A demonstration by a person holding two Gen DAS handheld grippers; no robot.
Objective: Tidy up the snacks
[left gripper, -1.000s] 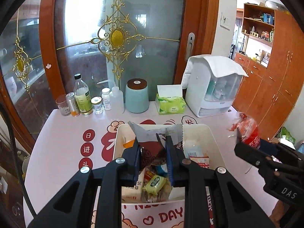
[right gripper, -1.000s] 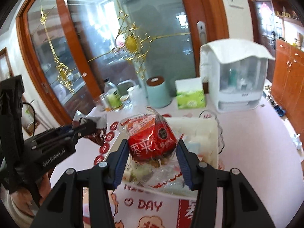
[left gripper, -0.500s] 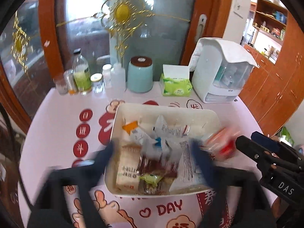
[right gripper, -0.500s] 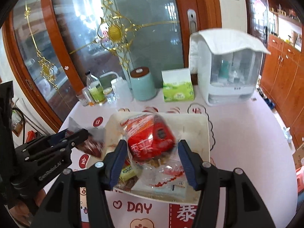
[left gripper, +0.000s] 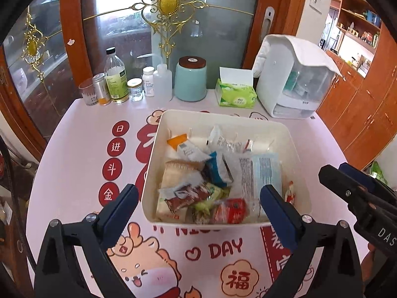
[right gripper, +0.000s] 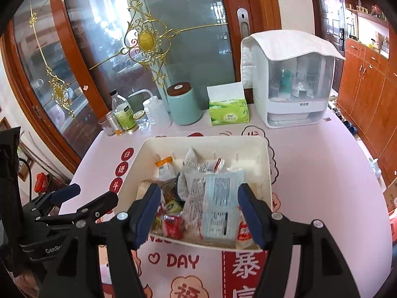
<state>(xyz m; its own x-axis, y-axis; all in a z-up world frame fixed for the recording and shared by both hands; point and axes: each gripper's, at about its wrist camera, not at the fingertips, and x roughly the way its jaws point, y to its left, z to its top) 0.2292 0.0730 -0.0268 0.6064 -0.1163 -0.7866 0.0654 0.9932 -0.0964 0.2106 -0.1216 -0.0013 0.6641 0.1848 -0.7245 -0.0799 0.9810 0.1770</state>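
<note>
Nearest, the left gripper point(left gripper: 198, 198) stands with jaws wide apart and empty, while the right gripper point(right gripper: 198, 206) has just been opening, nothing pressed between its pads. Just beyond them the white bin point(left gripper: 292, 149) holds the snacks point(left gripper: 213, 173), the red packet point(right gripper: 173, 226) at its near edge. Farther back stands a green tissue box point(left gripper: 235, 96).

The left black two-finger tool with blue pads point(left gripper: 198, 198) tilted steeply downward, its jaws spread wide and empty, while beside it the right black blue-padded tool point(right gripper: 197, 207) angled down likewise, its jaws having just been opening, gripping nothing.
</note>
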